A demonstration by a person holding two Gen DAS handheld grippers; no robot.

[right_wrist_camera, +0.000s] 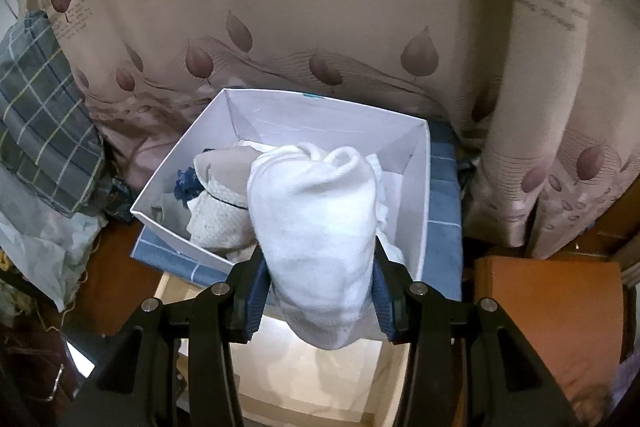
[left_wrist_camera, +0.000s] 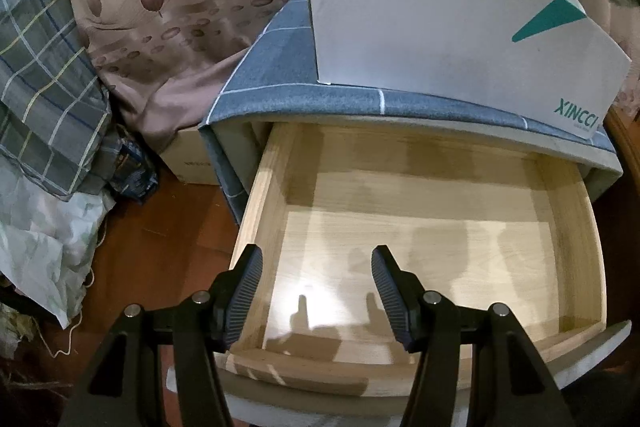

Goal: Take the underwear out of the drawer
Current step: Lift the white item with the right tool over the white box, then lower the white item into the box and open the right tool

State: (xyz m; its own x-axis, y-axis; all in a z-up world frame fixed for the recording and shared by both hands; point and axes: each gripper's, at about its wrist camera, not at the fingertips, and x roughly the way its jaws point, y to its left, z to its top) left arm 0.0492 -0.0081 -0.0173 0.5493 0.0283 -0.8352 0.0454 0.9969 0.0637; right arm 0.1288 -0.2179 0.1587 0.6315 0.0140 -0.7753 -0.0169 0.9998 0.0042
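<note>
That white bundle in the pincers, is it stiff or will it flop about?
Probably floppy: the white bundle bulges and sags below the right gripper, which dents its sides. It looks like soft knit, so likely light and unlikely to slip or break.

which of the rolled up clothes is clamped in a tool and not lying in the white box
The plain white roll, pinched in the right tool over the white box. The knitted cream roll and the dark blue piece lie inside the box, untouched.
</note>
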